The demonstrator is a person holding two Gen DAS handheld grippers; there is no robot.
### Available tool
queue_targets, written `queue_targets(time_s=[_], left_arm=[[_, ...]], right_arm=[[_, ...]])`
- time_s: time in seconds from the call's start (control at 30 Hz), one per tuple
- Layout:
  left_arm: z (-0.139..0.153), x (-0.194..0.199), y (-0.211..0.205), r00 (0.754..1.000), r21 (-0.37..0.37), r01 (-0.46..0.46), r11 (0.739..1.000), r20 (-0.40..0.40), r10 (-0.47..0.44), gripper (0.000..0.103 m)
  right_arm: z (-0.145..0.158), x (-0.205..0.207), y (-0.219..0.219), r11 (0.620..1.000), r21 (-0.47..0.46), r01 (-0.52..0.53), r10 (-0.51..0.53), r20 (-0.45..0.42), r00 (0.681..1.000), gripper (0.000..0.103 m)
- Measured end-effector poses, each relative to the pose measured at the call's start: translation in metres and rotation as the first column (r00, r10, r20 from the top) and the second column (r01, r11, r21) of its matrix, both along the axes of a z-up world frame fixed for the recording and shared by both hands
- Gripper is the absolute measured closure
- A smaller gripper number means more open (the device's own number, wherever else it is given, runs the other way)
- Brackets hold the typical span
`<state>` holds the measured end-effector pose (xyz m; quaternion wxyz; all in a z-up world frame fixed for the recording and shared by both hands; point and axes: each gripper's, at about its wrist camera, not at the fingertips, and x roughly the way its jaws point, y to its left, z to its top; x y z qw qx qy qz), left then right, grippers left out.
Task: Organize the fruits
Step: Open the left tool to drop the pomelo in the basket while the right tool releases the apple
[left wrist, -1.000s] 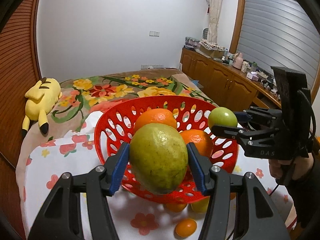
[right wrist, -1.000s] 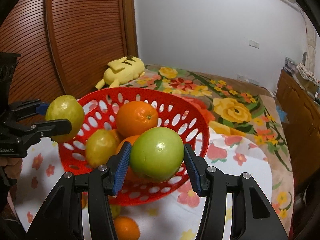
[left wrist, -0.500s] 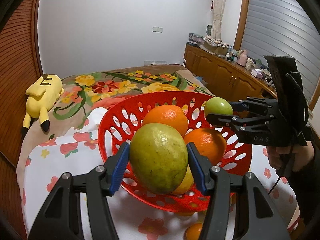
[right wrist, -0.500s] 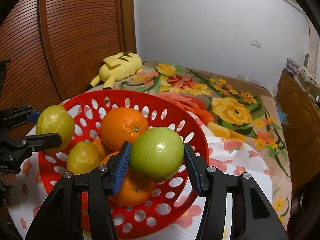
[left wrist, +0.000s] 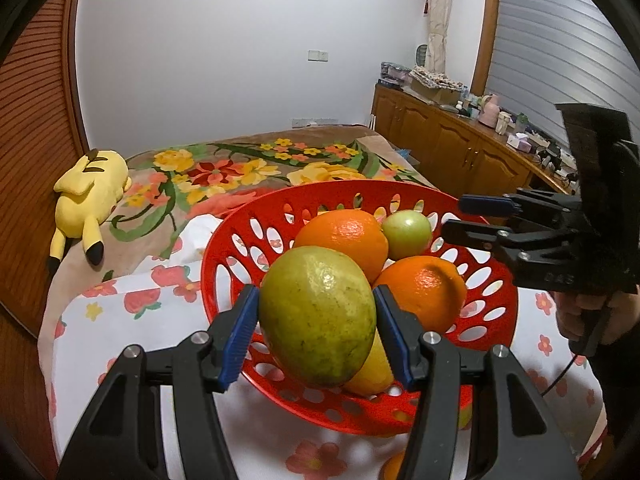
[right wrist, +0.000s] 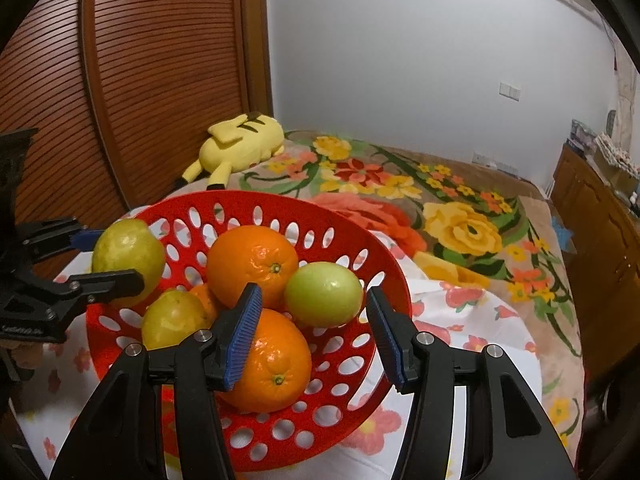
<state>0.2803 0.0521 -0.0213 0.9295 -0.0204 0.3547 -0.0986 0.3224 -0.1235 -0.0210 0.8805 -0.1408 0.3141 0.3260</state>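
Two grippers over a red basket (right wrist: pixel 384 264) of fruits

In the left view's centre, the left gripper (left wrist: pixel 316 320) squeezes a green-yellow fruit (left wrist: pixel 318 316); only the right view shows the right gripper (right wrist: pixel 312 336) open, green apple (right wrist: pixel 324 294) lying free in the basket; no readable writing.

Oranges (right wrist: pixel 253 266) lie in the basket (right wrist: pixel 384 264) on the tablecloth (left wrist: pixel 100 320), a plush toy (right wrist: pixel 244 140) behind.
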Motion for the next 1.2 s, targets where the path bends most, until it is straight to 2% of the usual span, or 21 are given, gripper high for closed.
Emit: queue_targets(time_s=[0.7, 0.77, 1.2], left_arm=[[-0.003, 0.009, 0.003, 0.999, 0.022, -0.018, 1.000, -0.031, 0.019, 0.045], [0.001, 0.006, 0.003, 1.000, 0.018, -0.026, 1.000, -0.008, 0.026, 0.038], [0.026, -0.030, 0.006, 0.998, -0.013, -0.025, 1.000, 0.063, 0.026, 0.036]], right_arm=[[-0.001, -0.016, -0.008, 1.000, 0.010, -0.007, 0.007, 0.003, 1.000, 0.048], [0.000, -0.018, -0.008, 1.000, 0.013, -0.008, 0.008, 0.003, 1.000, 0.048], [0.006, -0.037, -0.020, 0.999, 0.054, 0.010, -0.010, 0.004, 1.000, 0.045]])
